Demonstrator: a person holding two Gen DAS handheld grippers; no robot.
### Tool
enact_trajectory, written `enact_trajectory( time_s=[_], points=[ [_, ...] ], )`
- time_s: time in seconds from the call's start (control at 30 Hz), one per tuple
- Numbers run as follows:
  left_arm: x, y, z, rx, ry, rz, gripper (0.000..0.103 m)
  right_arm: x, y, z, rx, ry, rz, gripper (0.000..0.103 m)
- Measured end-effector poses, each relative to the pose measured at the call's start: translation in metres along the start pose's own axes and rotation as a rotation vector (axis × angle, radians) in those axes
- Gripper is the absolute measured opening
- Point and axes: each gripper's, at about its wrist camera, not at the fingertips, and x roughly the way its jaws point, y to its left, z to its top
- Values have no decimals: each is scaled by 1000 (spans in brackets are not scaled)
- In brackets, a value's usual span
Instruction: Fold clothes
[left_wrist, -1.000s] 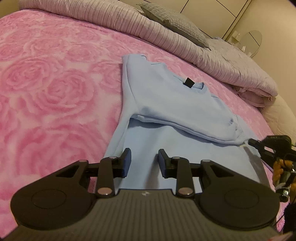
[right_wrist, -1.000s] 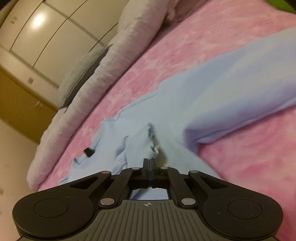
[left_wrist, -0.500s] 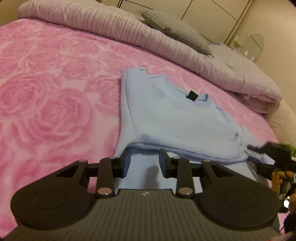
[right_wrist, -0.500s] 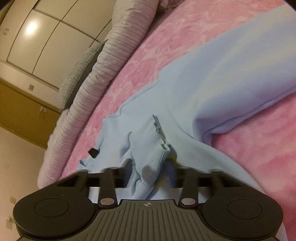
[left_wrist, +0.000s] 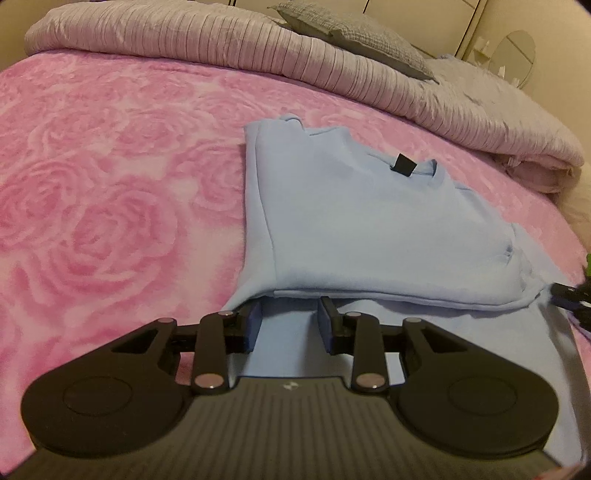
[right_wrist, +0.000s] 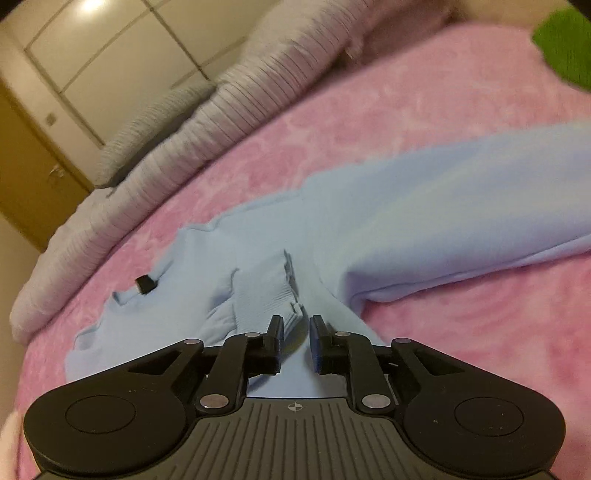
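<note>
A light blue sweatshirt (left_wrist: 369, 229) lies flat on the pink rose blanket (left_wrist: 110, 206), with a black neck label (left_wrist: 402, 164). One sleeve is folded across its body. My left gripper (left_wrist: 290, 321) is open, low over the fabric, its fingertips at the folded sleeve's lower edge. In the right wrist view, the sleeve's ribbed cuff (right_wrist: 264, 291) lies loose on the sweatshirt just ahead of my open right gripper (right_wrist: 295, 334). The other sleeve (right_wrist: 461, 221) stretches out to the right. The right gripper's tip (left_wrist: 569, 295) shows at the left view's right edge.
A folded lilac duvet (left_wrist: 258, 44) and a grey pillow (left_wrist: 351, 33) line the far side of the bed. Wardrobe doors (right_wrist: 110, 48) stand behind. Something green (right_wrist: 565, 44) sits at the top right of the right wrist view.
The right gripper, shut on the cuff a second ago, has opened and dropped it on the sweatshirt. The left gripper has moved forward to the folded sleeve's edge.
</note>
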Motion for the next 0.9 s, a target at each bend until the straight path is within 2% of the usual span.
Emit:
enact_trajectory(
  time_s=[0.07,0.1,0.2,0.27,0.3,0.37,0.47,0.6,0.73,0.83,0.9],
  points=[
    [-6,-5,-3,16,9,25,28,-2,-10,-10,-17,116,-1,16],
    [-11,-8,-6,27,12,34,28,-10,-16,-16,-16,128,11,16],
    [-34,-14,-23,59,5,40,28,-55,-26,-39,-77,86,32,16],
    [-55,-14,-44,63,-1,20,29,-87,-28,-60,-162,64,55,16],
    [-64,-13,-54,61,0,11,29,-100,-30,-72,-206,69,60,16],
    [-83,-11,-78,59,14,18,29,-113,-34,-92,-250,117,10,16],
    [-114,-11,-110,92,11,54,30,-126,-44,-91,-184,106,20,16],
    [-149,-17,-127,98,43,81,30,-144,-57,-90,-95,93,35,16],
    [-167,-36,-114,117,34,62,30,-161,-71,-88,-7,79,49,16],
    [-162,-55,-99,115,10,5,32,-174,-81,-87,60,69,59,17],
    [-149,-70,-90,118,13,-13,32,-173,-101,-77,135,41,57,17]
  ],
)
